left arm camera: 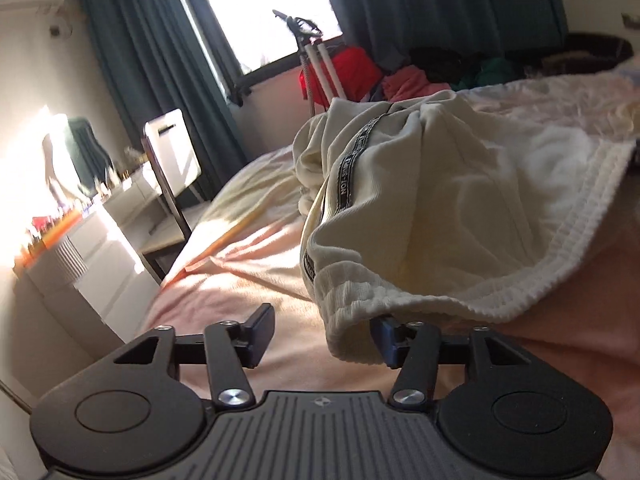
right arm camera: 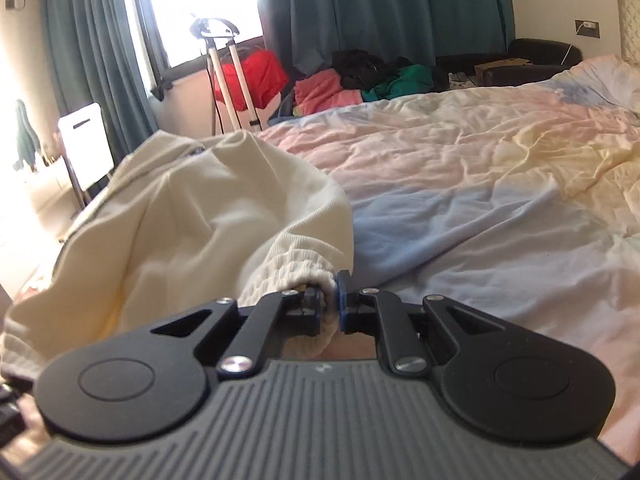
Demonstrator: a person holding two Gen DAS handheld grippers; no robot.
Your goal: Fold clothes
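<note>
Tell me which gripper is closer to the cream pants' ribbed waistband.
Right. The right gripper is shut on the cream pants at the waistband; the left gripper is open, waistband draped between its fingers.

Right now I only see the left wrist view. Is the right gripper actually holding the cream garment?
Observer: Yes. The right gripper has its fingers closed on the ribbed elastic edge of the cream garment.
Operator: Is there space on that side of the bed to spread it out?
Observer: The right wrist view shows the pastel duvet to the right of the garment. It is wrinkled, and no other clothing lies on that stretch.
</note>
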